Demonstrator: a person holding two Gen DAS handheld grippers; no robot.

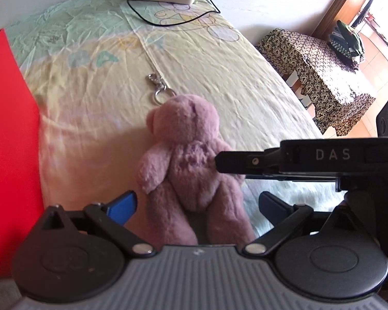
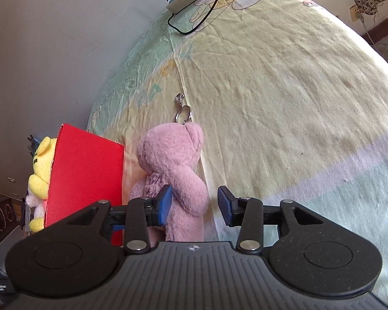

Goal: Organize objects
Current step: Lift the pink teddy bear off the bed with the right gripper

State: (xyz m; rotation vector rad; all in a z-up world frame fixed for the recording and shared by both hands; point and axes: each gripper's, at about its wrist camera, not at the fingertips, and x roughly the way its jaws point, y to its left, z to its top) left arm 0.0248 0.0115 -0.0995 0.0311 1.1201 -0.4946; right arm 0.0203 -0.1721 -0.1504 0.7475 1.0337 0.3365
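Pink bear's (image 1: pixel 186 155) legs behind left gripper (image 1: pixel 198 206)

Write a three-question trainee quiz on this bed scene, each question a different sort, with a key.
1. True or false: the pink teddy bear is inside the red box.
2. Multiple choice: the key ring is attached at the bear's A) foot B) head C) arm.
3. Fill in: both the left gripper and the right gripper have their jaws ____.

Key: 1. False; it lies on the bedsheet beside the box. 2. B. 3. Open, with the bear between the blue fingers of each.
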